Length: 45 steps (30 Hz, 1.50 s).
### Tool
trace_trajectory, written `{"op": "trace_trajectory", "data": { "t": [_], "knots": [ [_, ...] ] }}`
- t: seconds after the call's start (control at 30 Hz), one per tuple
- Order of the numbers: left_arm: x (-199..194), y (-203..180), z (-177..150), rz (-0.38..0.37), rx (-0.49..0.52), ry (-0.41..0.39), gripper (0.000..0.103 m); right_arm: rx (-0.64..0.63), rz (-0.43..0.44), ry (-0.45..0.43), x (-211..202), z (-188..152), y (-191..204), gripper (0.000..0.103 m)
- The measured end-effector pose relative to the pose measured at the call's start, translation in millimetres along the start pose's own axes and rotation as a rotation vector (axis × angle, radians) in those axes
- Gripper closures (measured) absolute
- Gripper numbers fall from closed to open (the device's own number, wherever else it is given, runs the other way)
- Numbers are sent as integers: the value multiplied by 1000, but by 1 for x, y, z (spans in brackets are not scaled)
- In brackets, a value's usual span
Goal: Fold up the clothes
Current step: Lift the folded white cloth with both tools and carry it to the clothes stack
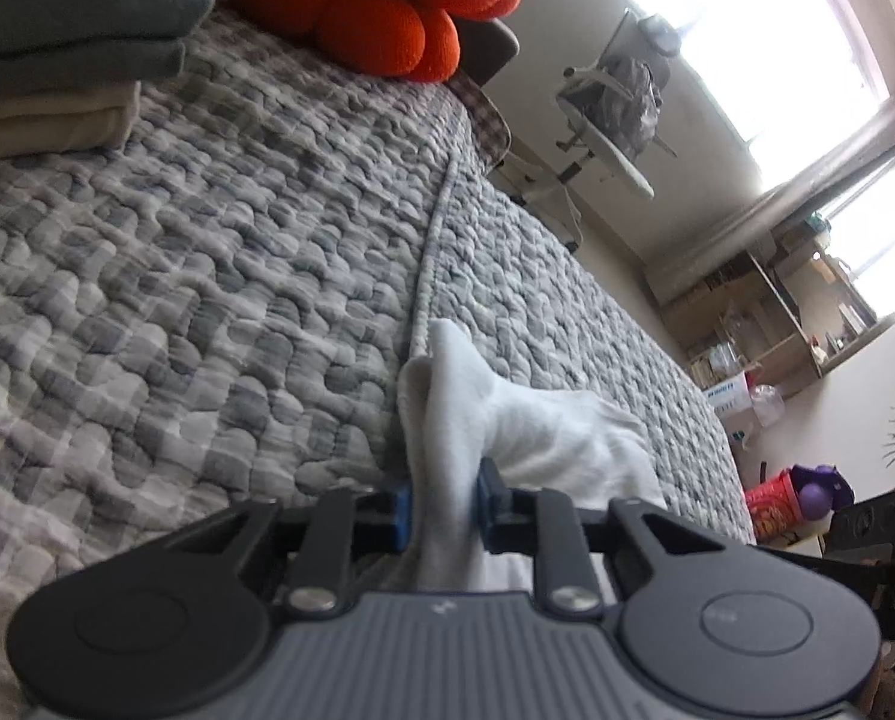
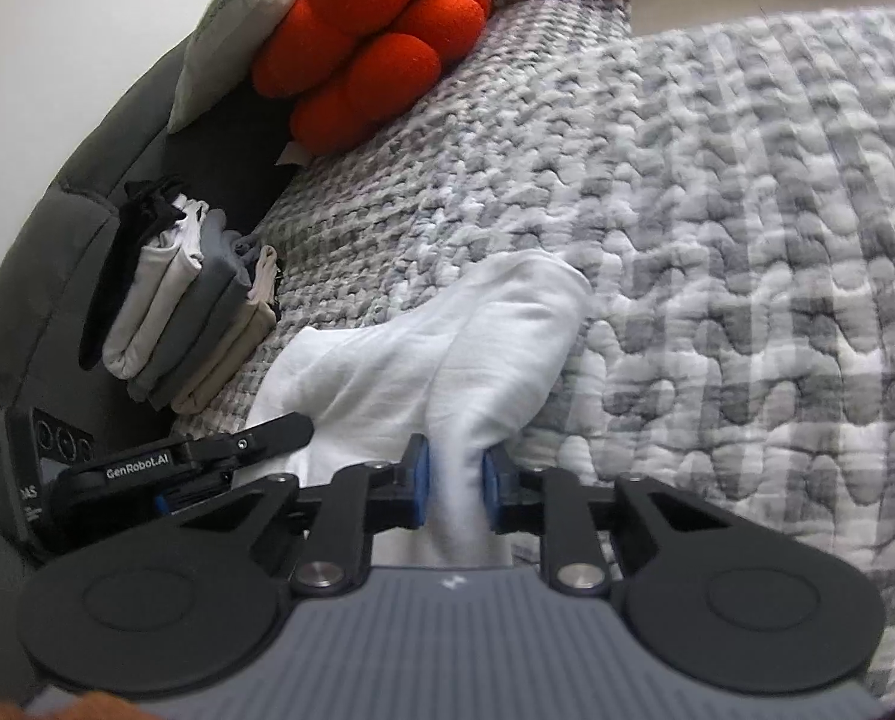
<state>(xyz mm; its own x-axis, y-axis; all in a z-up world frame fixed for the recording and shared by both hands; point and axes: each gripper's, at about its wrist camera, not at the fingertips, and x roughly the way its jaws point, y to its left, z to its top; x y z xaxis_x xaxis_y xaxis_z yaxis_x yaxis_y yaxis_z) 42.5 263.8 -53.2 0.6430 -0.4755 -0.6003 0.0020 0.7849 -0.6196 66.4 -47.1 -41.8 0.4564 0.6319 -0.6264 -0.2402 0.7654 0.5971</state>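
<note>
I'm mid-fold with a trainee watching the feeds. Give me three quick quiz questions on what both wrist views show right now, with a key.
1. True or false: both grippers are shut on the same white garment.
2. Multiple choice: the stack of folded clothes lies A) on the floor, B) on the quilted bedspread near the orange cushion, C) on the white chair.
3. Fill in: in the right wrist view, the left gripper appears to the ____ of the right gripper.

Key: 1 true; 2 B; 3 left.
</note>
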Motion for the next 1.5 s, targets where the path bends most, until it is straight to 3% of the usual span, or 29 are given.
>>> {"op": "trace_trajectory", "data": {
  "t": [0.5, 0.83, 1.03, 1.2, 1.43, 1.5],
  "knots": [
    [-20, -18, -1, 8, -28, -73, 85, -84, 45, -64, -19, 7, 29, 85],
    [-8, -11, -2, 52, -28, -41, 85, -24, -41, -1, -3, 9, 10, 85],
    [-4, -9, 0, 67, -20, -15, 82, 24, -36, 16, 0, 6, 0, 78],
    [-4, 3, 0, 41, -53, 27, 79, 26, -52, 14, -2, 6, -2, 63],
    [1, 2, -1, 59, -31, 77, 71, 4, -62, 18, 4, 3, -2, 61],
    [5, 5, -1, 53, -37, 91, 64, -25, -68, 11, 7, 2, 3, 61]
  ]
}}
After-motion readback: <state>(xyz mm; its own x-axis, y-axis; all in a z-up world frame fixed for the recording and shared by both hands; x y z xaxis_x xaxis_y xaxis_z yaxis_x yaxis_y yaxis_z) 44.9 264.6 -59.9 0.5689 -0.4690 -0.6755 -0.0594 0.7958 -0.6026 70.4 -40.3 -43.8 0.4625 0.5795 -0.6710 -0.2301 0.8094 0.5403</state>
